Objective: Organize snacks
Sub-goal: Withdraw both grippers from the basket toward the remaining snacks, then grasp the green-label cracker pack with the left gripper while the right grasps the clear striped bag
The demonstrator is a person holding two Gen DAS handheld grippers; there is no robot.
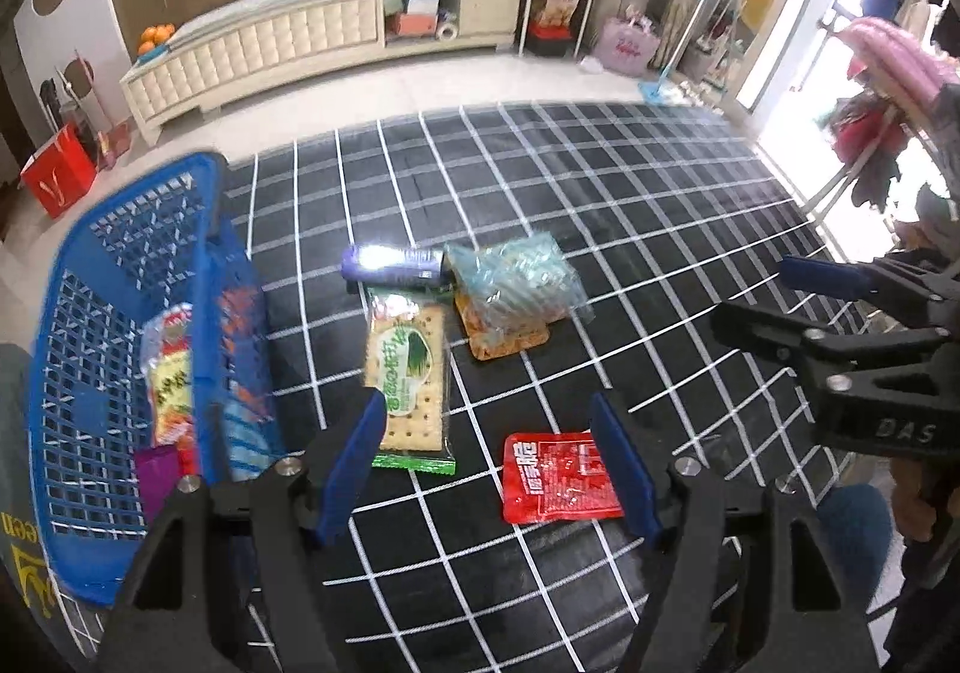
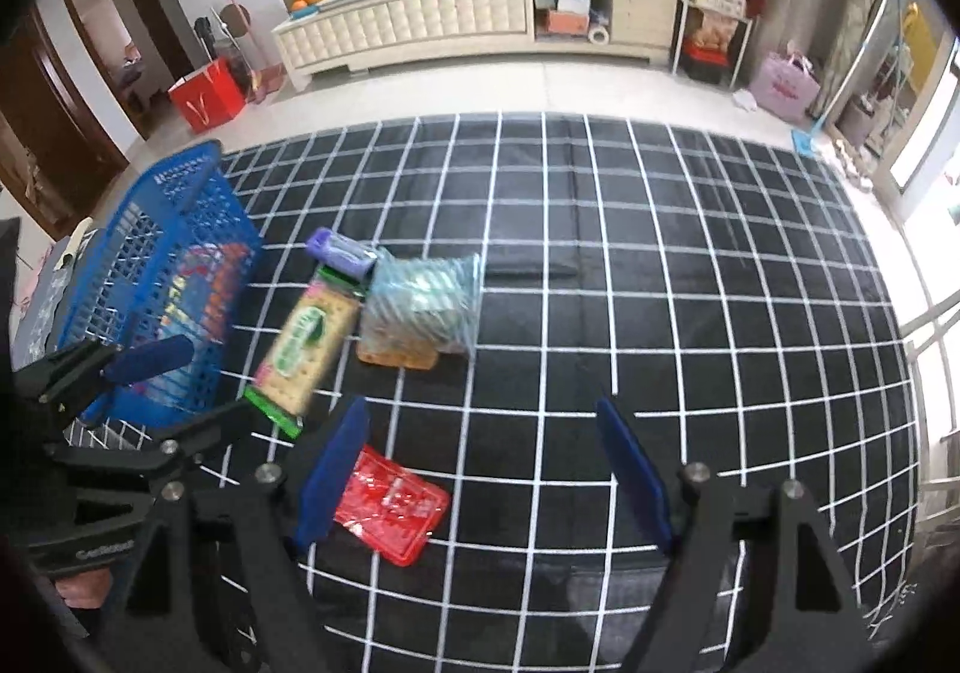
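Black cloth with a white grid (image 2: 660, 265) covers the table. At its left edge stands a blue basket (image 1: 90, 313) already holding several packets. Near the basket lie a cracker pack (image 1: 405, 373), a purple packet (image 1: 390, 266) and a clear bag of snacks (image 1: 510, 286), touching one another. Nearer the front edge sits a red sachet (image 1: 558, 475). Left gripper (image 1: 489, 469) and right gripper (image 2: 480, 481) both hang open and empty.

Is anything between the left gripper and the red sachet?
Nothing visible. The left gripper is open and empty above the cloth, and the red sachet lies flat just by its right finger, clear of the cracker pack. The blue basket stands farther left.
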